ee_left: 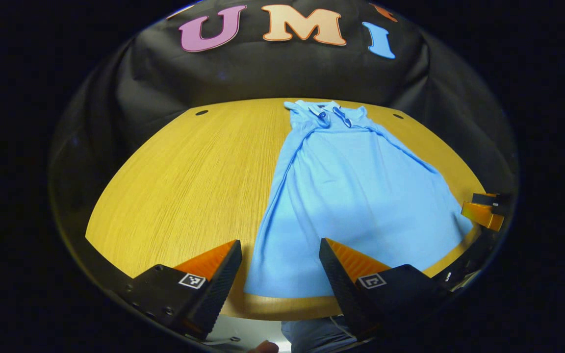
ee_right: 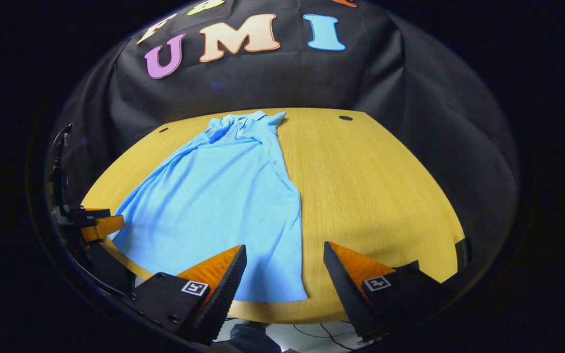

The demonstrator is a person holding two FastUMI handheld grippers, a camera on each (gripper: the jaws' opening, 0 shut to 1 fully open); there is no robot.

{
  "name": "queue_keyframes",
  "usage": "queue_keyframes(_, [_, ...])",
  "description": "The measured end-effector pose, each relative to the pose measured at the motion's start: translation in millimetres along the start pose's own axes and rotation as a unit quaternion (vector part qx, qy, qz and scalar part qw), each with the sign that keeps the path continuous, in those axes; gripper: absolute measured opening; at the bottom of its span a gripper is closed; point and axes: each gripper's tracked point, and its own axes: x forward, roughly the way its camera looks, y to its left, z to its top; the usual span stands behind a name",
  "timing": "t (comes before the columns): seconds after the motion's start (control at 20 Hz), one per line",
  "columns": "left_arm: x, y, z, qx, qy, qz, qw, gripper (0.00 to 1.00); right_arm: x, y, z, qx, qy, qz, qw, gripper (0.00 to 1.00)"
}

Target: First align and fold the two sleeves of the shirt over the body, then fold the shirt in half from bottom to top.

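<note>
Two grippers hovering at the hem of a shirt [ee_left: 351, 196] lying flat on the table [ee_left: 184, 186].

The shirt is lying collar-far, sleeves folded over its body. The left gripper [ee_left: 280, 255] is hanging wide open over the shirt's near left corner, holding nothing; the right gripper [ee_right: 285, 257] is gaping empty over its near right corner.

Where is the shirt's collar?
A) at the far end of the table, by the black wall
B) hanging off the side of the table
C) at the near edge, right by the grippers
A: the collar lies at the far end of the shirt, toward the back of the table, while the bottom hem is nearest the open left gripper and open right gripper.
</note>
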Motion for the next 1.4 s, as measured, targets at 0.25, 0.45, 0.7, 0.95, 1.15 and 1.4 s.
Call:
queue_keyframes(0.25, [1.7, -4.0, 3.1, -0.001, -0.012, -0.008, 1.0, 0.97, 7.5, 6.1, -27.8, -0.02, 0.035, 0.003, 0.999, 0.99])
queue_keyframes(0.45, [1.0, -10.6, 4.8, -0.005, -0.023, -0.012, 1.0, 0.96, 9.2, 6.5, -25.3, -0.015, 0.028, 0.002, 0.999, 0.99])
queue_keyframes(0.7, [2.8, -31.9, 4.5, -0.007, -0.018, -0.026, 0.999, 0.49, 11.6, 18.8, -26.9, -0.013, 0.041, 0.013, 0.999, 0.74])
queue_keyframes(0.95, [8.8, -41.4, 5.6, -0.028, -0.019, -0.027, 0.999, 0.01, 8.7, 37.1, -28.7, -0.001, 0.047, 0.038, 0.998, 0.1])
queue_keyframes(1.15, [10.0, -42.1, 6.3, -0.026, 0.011, -0.021, 0.999, 0.0, 10.0, 37.4, -26.4, 0.057, 0.066, 0.05, 0.995, 0.03])
queue_keyframes(1.4, [7.3, -39.3, 12.9, -0.052, 0.029, -0.029, 0.998, 0.0, 6.3, 48.4, -7.6, 0.058, 0.059, 0.072, 0.994, 0.03])
